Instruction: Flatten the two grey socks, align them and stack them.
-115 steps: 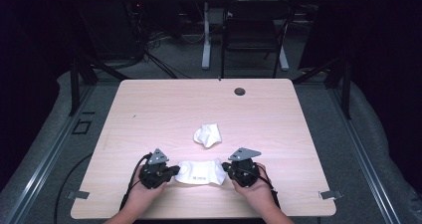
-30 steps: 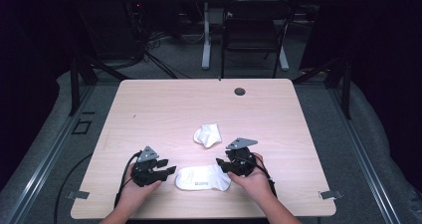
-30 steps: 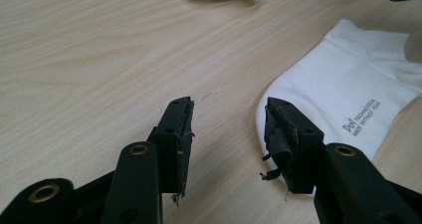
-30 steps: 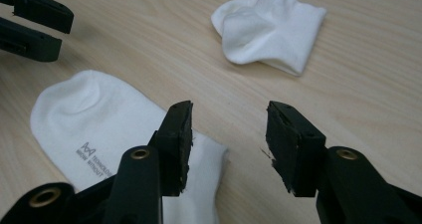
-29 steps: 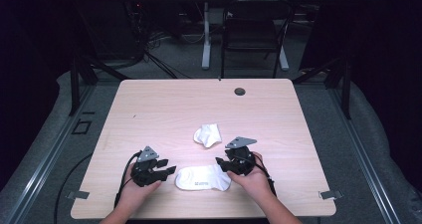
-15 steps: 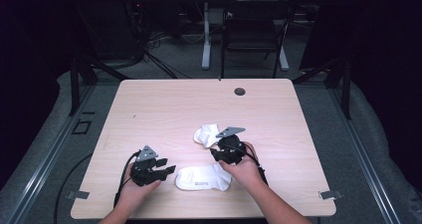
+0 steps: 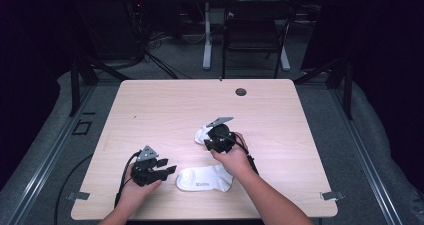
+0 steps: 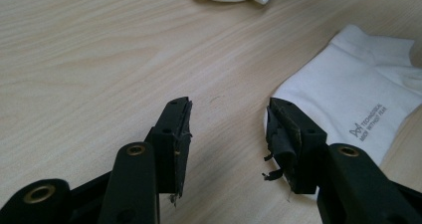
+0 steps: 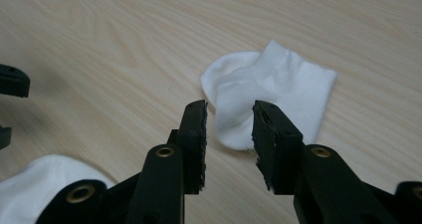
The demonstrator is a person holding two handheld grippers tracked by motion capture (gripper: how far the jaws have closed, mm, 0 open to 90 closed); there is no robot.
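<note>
Right gripper jaws closing — apparently unpinched — over crumpled sock.

The flat white sock lying just right of the left gripper, at its right jaw, bears small grey print beside a little emblem. The first line reads "TECHNOLOGICAL"; the second is too small to read surely, perhaps "ARMY WITHOUT FEAR". In the high view the same print is an unreadable smudge.
</note>
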